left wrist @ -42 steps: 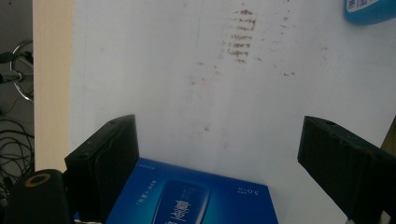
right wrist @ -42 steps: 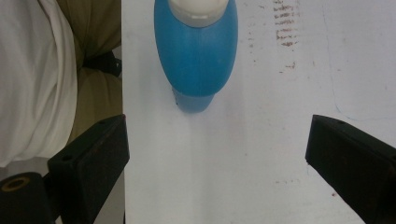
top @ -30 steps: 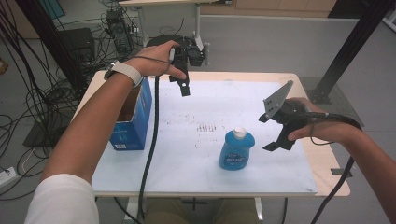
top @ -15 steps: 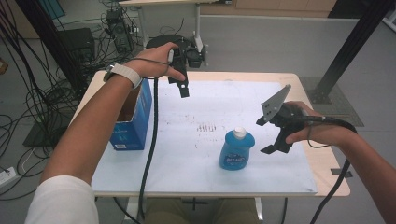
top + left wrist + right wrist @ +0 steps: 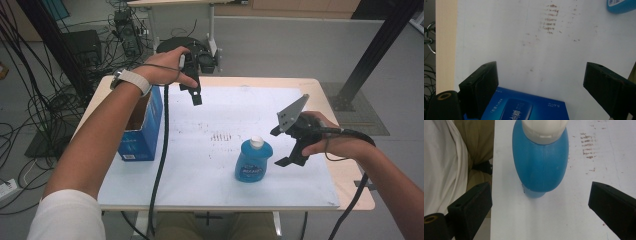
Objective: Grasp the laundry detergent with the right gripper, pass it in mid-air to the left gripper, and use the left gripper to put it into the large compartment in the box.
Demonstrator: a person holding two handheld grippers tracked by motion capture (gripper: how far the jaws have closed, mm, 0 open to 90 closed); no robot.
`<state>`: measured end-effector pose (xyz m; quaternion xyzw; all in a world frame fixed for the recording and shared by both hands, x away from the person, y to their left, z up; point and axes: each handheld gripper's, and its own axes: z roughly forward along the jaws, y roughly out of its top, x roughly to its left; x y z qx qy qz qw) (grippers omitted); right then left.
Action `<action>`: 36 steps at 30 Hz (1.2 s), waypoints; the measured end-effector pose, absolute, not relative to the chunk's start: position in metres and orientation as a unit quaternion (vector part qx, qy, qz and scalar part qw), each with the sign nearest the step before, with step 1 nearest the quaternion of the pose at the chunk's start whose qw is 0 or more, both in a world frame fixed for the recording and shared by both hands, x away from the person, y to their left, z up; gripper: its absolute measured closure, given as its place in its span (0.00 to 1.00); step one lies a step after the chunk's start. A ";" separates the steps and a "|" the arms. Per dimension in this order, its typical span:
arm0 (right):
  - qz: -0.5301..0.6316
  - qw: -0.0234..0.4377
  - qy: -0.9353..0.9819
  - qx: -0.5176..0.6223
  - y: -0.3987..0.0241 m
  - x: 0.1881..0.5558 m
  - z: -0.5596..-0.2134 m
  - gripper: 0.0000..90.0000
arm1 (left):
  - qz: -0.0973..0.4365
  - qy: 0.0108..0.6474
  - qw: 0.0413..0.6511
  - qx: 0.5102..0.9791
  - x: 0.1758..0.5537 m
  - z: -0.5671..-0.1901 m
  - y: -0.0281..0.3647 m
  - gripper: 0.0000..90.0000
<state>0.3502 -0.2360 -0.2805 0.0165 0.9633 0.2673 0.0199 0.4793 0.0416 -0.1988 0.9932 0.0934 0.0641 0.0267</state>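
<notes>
Blue bottle [image 5: 253,160] upright just beside right gripper [image 5: 283,147], jaws spread wide, empty; left gripper [image 5: 195,95] likewise

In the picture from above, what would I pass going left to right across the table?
Blue box → left gripper → brown marks → blue bottle → right gripper.

Box [image 5: 142,131] left of bottle [image 5: 253,160]
</notes>
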 end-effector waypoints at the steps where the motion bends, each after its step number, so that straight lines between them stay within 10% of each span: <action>1: 0.270 0.020 0.963 0.020 -0.236 0.350 -0.282 0.05 | 0.064 0.094 0.027 0.993 0.479 -0.199 0.041 0.15; 36: 0.324 0.016 0.946 0.020 -0.239 0.354 -0.326 0.04 | 0.058 0.095 0.027 0.993 0.475 -0.208 0.039 0.15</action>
